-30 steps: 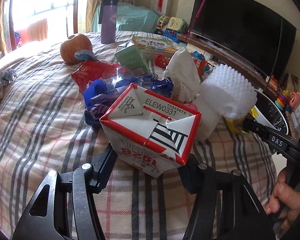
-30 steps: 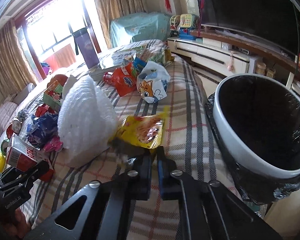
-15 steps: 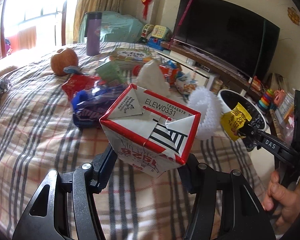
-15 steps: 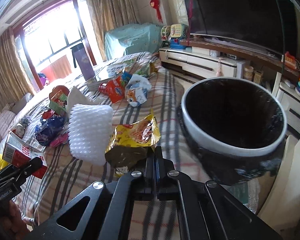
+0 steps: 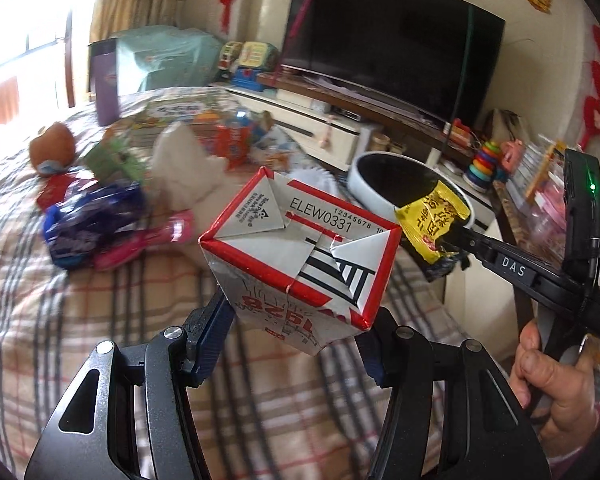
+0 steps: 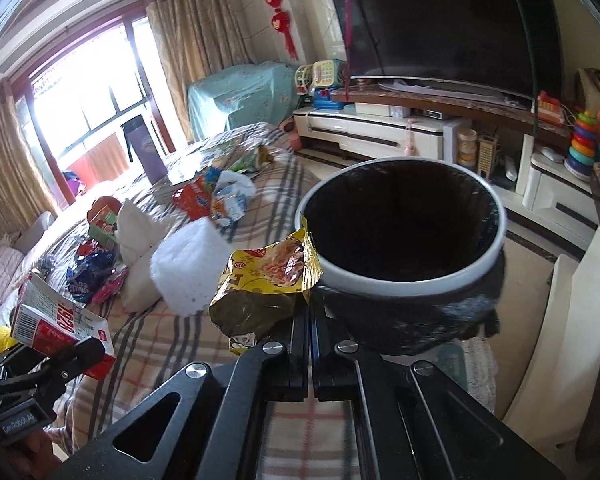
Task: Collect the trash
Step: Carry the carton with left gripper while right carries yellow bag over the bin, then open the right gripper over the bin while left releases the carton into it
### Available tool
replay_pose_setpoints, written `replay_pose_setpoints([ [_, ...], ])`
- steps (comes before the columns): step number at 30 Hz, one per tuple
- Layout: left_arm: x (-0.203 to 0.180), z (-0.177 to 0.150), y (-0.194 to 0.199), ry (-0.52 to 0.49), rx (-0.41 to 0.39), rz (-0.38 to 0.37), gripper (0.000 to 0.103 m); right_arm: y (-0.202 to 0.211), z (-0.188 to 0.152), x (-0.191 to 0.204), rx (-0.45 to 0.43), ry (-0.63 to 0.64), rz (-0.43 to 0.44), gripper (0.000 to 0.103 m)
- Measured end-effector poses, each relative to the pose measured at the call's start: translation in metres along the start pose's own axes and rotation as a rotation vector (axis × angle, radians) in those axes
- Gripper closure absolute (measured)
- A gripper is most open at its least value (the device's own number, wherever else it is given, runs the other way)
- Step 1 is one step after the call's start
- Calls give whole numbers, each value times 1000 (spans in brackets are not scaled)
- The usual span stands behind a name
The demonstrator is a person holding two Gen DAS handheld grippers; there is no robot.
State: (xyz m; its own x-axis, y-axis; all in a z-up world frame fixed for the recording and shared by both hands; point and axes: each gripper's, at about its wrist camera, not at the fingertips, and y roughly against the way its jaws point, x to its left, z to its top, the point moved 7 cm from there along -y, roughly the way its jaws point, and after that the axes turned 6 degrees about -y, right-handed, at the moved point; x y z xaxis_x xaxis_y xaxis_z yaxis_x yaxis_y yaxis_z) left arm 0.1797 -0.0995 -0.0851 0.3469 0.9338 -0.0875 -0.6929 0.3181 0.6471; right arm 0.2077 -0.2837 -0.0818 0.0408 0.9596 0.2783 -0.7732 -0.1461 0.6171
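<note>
My left gripper [image 5: 296, 320] is shut on a red and white drink carton [image 5: 300, 256], held above the plaid-covered table [image 5: 100, 320]. The same carton [image 6: 60, 320] shows at the lower left of the right wrist view, with the left gripper [image 6: 76, 354] under it. My right gripper [image 6: 310, 312] is shut on a crumpled yellow snack wrapper [image 6: 268, 276], right beside the rim of the white bin with a black liner [image 6: 404, 276]. In the left wrist view the wrapper [image 5: 432, 220] hangs at the edge of the bin [image 5: 364, 184], clamped in the right gripper [image 5: 456, 236].
Several pieces of trash lie on the table: a white foam net [image 6: 188, 268], a white tissue [image 6: 132, 236], blue and pink wrappers [image 5: 92, 224], a red-orange packet [image 6: 194, 200]. A purple bottle [image 6: 146, 152] and an apple [image 5: 52, 144] stand farther back. A TV stand [image 6: 380, 128] lies beyond.
Both grippers have risen and swung right toward the bin, carrying the carton and the yellow wrapper. The wrapper has left the table and now hangs at the bin's rim.
</note>
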Motion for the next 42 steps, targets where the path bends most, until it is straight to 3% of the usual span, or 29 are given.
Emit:
replay_pose_setpoints([
  [17, -79, 33, -43, -127, 41, -115, 46, 16, 28, -74, -38, -82, -86, 103],
  [42, -118, 105, -111, -173, 72, -179, 46, -19, 69, -111, 12, -87, -88, 103],
])
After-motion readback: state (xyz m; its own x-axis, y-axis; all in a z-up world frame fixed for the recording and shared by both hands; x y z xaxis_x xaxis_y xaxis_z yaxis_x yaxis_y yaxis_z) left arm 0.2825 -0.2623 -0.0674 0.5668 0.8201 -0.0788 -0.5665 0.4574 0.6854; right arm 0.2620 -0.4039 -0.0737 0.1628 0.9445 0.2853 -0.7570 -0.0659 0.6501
